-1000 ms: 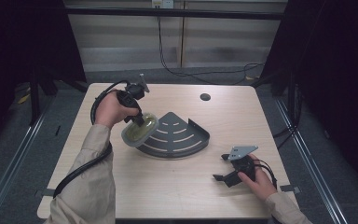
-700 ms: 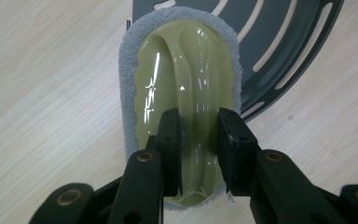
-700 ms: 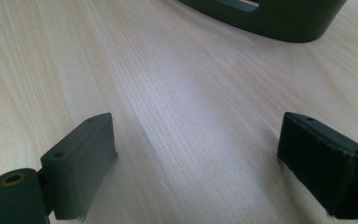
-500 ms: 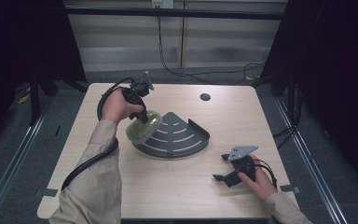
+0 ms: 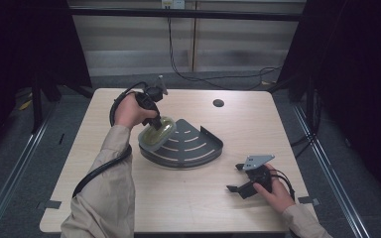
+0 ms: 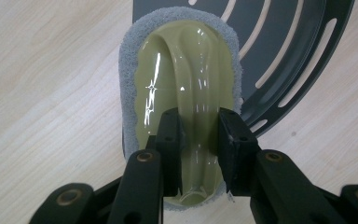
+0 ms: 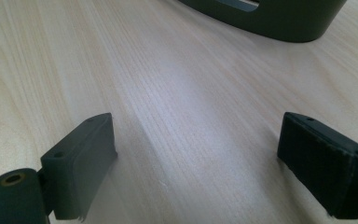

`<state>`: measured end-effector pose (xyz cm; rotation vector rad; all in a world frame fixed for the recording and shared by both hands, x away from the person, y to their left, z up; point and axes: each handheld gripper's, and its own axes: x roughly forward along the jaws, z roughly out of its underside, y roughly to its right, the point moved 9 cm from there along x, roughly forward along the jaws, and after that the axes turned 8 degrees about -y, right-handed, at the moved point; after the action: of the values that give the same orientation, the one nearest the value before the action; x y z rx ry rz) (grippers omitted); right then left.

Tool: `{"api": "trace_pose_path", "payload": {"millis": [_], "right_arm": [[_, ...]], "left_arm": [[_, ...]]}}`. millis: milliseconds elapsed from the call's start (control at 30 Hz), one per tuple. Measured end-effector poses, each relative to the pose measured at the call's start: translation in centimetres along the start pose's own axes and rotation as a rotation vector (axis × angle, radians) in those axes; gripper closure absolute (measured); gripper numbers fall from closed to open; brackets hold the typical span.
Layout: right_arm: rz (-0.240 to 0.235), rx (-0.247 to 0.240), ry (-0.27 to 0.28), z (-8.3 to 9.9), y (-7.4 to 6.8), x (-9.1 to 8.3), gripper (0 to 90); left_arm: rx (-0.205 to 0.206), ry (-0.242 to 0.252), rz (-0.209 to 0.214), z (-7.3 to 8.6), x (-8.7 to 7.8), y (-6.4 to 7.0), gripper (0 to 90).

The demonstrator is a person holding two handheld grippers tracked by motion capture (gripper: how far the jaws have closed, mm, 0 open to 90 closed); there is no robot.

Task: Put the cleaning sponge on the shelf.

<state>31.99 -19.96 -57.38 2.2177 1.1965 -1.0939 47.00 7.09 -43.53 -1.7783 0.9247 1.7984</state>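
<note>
Olive-green plastic catches the light from up high: the left gripper (image 5: pixel 155 119) has the scrubbing pad (image 5: pixel 157 134) by its handle and holds it tilted at the left edge of the dark corner rack (image 5: pixel 198 148), which sits mid-counter (image 5: pixel 188 208). The angle looks chosen so that the pad can slide over the rim onto the slotted floor, or wipe across it; which one I can't say. Down at the near right, the right gripper (image 5: pixel 239 179) lies low on the wood, well apart from the rack, likely parked there so that it is out of the working hand's way.

Now the left gripper view: the two black jaws are closed in on the raised ridge of the glossy handle (image 6: pixel 193 93), one on each side, a narrow pinch that gives firm control of the tilt. The grey scouring layer (image 6: pixel 129 84) frames the green top. Half the pad hangs over bare wood, the other half over the rack's slotted floor (image 6: pixel 289 51). Whether it touches the metal I can't tell.

Over to the right gripper view: its jaws are spread wide with nothing between them, just pale wood grain (image 7: pixel 182 116), and the rack's curved wall (image 7: pixel 279 18) stands ahead. I'd guess it waits there ready to steady the rack.
</note>
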Motion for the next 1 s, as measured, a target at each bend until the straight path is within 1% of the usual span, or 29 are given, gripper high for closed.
{"api": "trace_pose_path", "payload": {"millis": [100,167,233,267,300,367,400,467,500,567,700,733,900,1000], "right_arm": [[-0.001,0.001,0.0,0.0,0.0,0.0,10.6],[0.0,0.0,0.0,0.0,0.0,0.0,10.6],[0.0,0.0,0.0,0.0,0.0,0.0,10.6],[0.0,0.0,0.0,0.0,0.0,0.0,10.6],[0.0,0.0,0.0,0.0,0.0,0.0,10.7],[0.0,0.001,0.0,0.0,0.0,0.0,10.6],[0.0,0.001,0.001,0.0,0.0,0.0,10.6],[0.0,0.002,0.001,0.0,0.0,0.0,10.6],[0.0,0.001,0.002,0.0,0.0,0.0,10.6],[0.0,0.001,0.002,0.0,0.0,0.0,10.6],[0.001,0.001,0.002,0.0,0.0,0.0,10.6],[0.0,0.002,0.002,0.0,0.0,0.0,10.6],[0.0,0.001,0.002,0.0,0.0,0.0,10.6],[0.0,0.002,0.002,0.0,0.0,0.0,10.6]], "left_arm": [[-0.008,0.004,-0.005,-0.2,0.2,-0.1,71.7],[-0.001,-0.002,-0.003,-0.4,0.5,-0.1,71.7],[-0.005,-0.002,-0.003,-0.5,0.7,-0.1,71.7],[0.001,-0.004,-0.002,-0.5,0.7,-0.1,71.7],[-0.003,0.004,0.001,-0.6,0.9,-0.1,71.6],[-0.007,-0.002,-0.003,-0.6,1.0,-0.1,71.6],[-0.001,-0.006,-0.002,-0.6,1.1,-0.2,71.6],[-0.006,-0.005,0.006,-0.7,1.4,-0.2,71.6],[-0.008,-0.008,0.003,-0.6,1.5,-0.2,71.7],[-0.002,-0.01,0.004,-0.7,1.7,-0.2,71.6],[-0.009,-0.01,0.003,-0.9,2.1,-0.1,71.6],[-0.016,-0.006,0.004,-1.0,2.2,-0.1,71.6],[-0.009,-0.008,0.001,-1.2,2.5,-0.1,71.6],[-0.011,-0.008,0.009,-1.3,2.9,-0.1,71.7]]}}
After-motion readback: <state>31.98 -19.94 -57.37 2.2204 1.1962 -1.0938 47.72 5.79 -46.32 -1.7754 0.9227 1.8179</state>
